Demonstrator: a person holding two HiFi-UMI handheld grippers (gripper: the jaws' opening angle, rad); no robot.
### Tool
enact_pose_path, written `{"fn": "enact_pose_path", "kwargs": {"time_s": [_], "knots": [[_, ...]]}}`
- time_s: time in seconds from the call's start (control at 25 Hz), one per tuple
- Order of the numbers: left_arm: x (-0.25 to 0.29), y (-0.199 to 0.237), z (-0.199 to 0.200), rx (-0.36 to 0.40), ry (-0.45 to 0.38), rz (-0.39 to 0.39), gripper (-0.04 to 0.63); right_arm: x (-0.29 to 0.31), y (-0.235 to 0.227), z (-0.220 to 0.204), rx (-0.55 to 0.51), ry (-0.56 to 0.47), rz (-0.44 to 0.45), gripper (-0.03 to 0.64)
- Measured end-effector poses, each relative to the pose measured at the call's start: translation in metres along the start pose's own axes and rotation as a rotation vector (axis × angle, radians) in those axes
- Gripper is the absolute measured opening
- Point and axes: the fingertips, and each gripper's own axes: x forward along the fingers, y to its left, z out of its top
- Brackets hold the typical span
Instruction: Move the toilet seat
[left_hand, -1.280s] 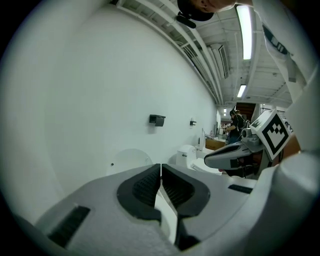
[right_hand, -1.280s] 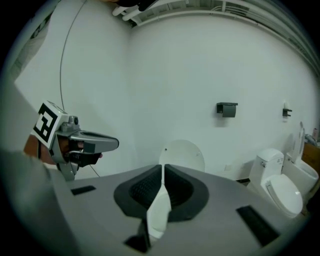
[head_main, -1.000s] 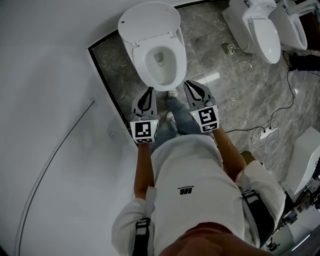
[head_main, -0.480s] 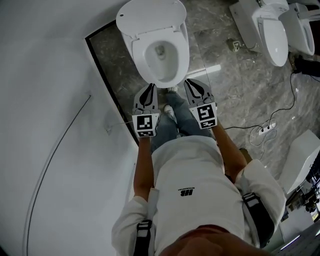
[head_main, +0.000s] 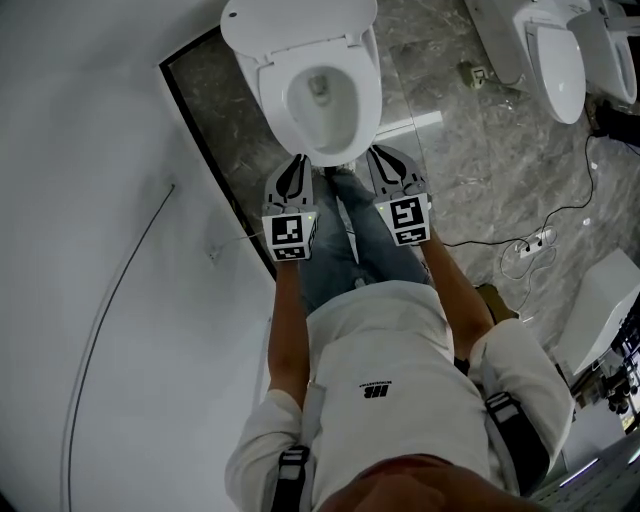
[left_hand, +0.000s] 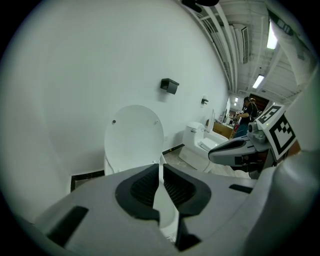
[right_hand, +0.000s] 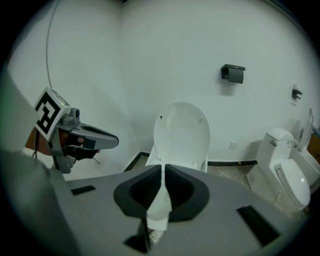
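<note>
A white toilet (head_main: 320, 100) stands against the wall with its round lid (head_main: 300, 25) raised; the lid also shows upright in the left gripper view (left_hand: 134, 137) and the right gripper view (right_hand: 182, 132). A wide white ring lies around the bowl opening. My left gripper (head_main: 296, 165) is shut and empty, its tips just short of the bowl's front rim on the left. My right gripper (head_main: 385, 158) is shut and empty too, at the front rim's right side. Neither touches the toilet. Each gripper shows its own closed jaws, left gripper (left_hand: 160, 170) and right gripper (right_hand: 163, 172).
The person's jeans-clad legs (head_main: 360, 245) stand between the grippers. Other white toilets (head_main: 545, 60) line the right side. A power strip with cables (head_main: 530, 245) lies on the marble floor. A white wall (head_main: 90, 200) runs along the left, and a black holder (right_hand: 233, 73) hangs on the wall.
Both grippers have sunk lower and now sit closer to the bowl's front rim. Their jaws stayed shut.
</note>
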Motion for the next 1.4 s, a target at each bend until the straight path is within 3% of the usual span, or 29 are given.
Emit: {"fn": "enact_pose_path", "kwargs": {"time_s": [0.48, 1.4], "knots": [[0.029, 0.017, -0.055, -0.016, 0.039, -0.049, 0.034, 0.033, -0.015, -0.054, 0.069, 0.061, -0.108, 0.038], [0.068, 0.044, -0.164, -0.100, 0.160, -0.028, 0.034, 0.087, -0.007, -0.167, 0.131, 0.197, -0.119, 0.038]]}}
